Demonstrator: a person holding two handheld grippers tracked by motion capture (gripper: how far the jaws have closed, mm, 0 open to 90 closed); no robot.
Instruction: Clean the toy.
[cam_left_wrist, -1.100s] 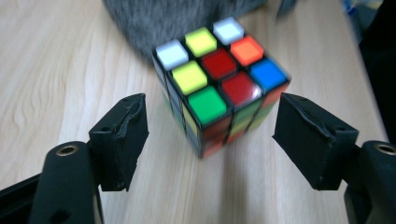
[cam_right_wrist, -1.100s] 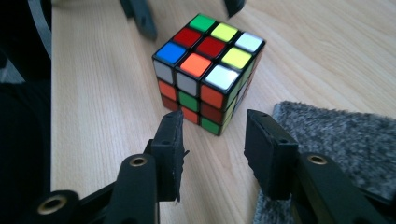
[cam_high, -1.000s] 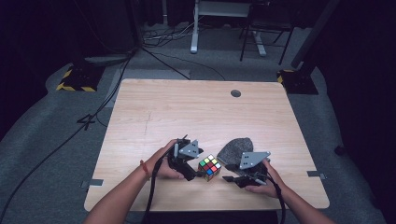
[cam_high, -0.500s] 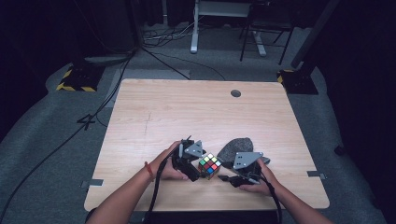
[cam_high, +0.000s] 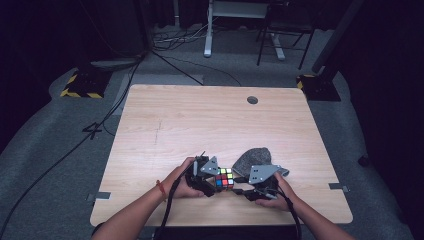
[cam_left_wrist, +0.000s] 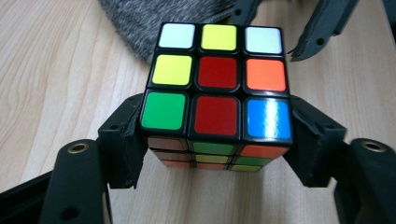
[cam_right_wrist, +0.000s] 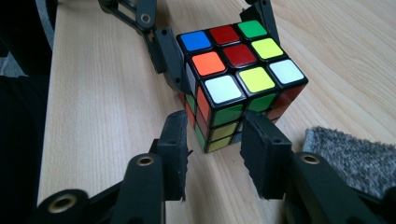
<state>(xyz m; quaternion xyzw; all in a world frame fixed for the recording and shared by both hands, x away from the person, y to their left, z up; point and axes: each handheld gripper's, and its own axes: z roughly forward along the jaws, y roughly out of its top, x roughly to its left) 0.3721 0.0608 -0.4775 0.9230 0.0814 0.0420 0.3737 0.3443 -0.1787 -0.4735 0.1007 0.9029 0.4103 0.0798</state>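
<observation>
Where the pale wood-grain bench (cam_high: 220, 125) meets the person's edge, a scrambled cube (cam_high: 224, 178) stands on the board between two hands, near the front and a little right of the middle. Left tongs (cam_high: 206, 176) clamp it: in the left gripper view the two black jaws press the cube's opposite sides at its lower front, so the cube (cam_left_wrist: 217, 88) is held fast with its top face showing white, yellow, red, orange, green and blue squares. Right tongs (cam_high: 254, 187) sit just beside the cube on its other side, jaws parted and holding nothing; in the right gripper view their pads (cam_right_wrist: 173, 156) flank one lower corner of the cube (cam_right_wrist: 238, 74), and I cannot tell whether they touch it. A grey cloth (cam_high: 254, 159) lies on the bench just behind the cube and the right hand (cam_high: 280, 192). The left hand (cam_high: 181, 179) has a red band at the wrist. Farther back, the bench is bare apart from a round cable hole (cam_high: 252, 100) near its far edge. Grey carpet (cam_high: 60, 160) surrounds the bench, crossed by black cables (cam_high: 107, 117); a yellow-and-black striped block (cam_high: 80, 85) sits at the far left, a white stand (cam_high: 209, 30) and dark chair legs (cam_high: 280, 42) stand beyond, and the rest of the room is dark.
</observation>
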